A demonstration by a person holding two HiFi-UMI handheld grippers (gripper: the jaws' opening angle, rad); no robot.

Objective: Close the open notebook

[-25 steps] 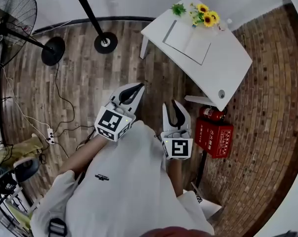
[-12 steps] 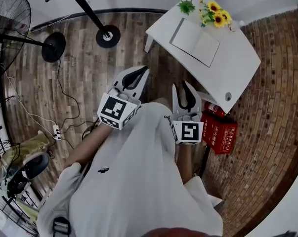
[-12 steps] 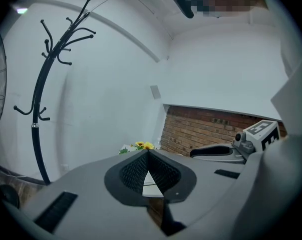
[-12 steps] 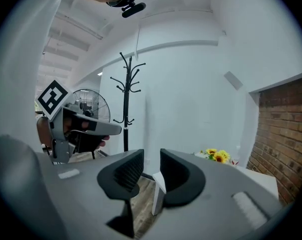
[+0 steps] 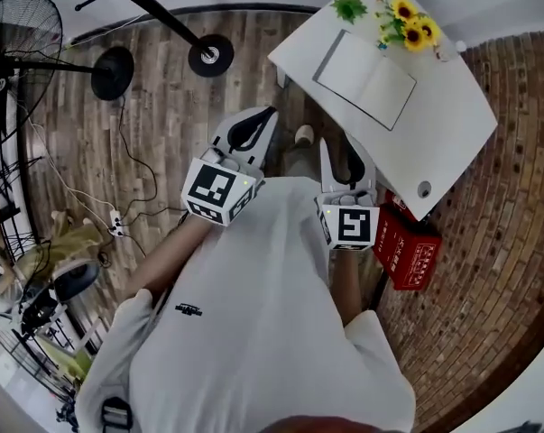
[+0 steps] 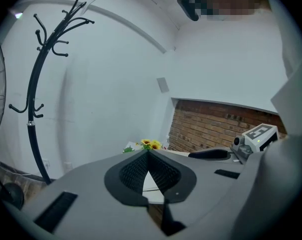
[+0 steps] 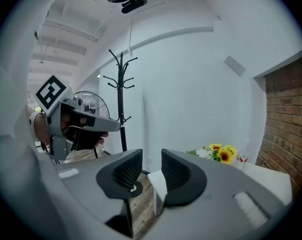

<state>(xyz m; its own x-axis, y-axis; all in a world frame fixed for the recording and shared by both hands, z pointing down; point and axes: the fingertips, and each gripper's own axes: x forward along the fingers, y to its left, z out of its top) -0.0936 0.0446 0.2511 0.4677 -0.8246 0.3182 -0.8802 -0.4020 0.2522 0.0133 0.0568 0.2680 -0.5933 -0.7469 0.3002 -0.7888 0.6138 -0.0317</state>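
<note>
The open notebook [image 5: 366, 79] lies flat on the white table [image 5: 452, 124] at the top right of the head view, next to a bunch of sunflowers [image 5: 407, 23]. Both grippers are held in front of the person's body, short of the table's near edge. My left gripper [image 5: 270, 112] [image 6: 147, 151] is shut, its tips meeting with nothing in them. My right gripper [image 5: 342, 144] [image 7: 152, 156] is open with a narrow gap; its jaws have just been opening and nothing is between them. Past its jaws, the right gripper view shows the table corner [image 7: 158, 184] and the sunflowers [image 7: 218, 153].
A coat stand's round base [image 5: 210, 54] and a floor fan [image 5: 19, 25] stand on the wooden floor to the left. Cables [image 5: 118, 224] trail across the floor. A red box [image 5: 414, 251] sits below the table's near end, by the brick wall [image 5: 506, 269].
The person has stepped toward the table. Both grippers have moved forward with the body, and the table and notebook now lie closer to them.
</note>
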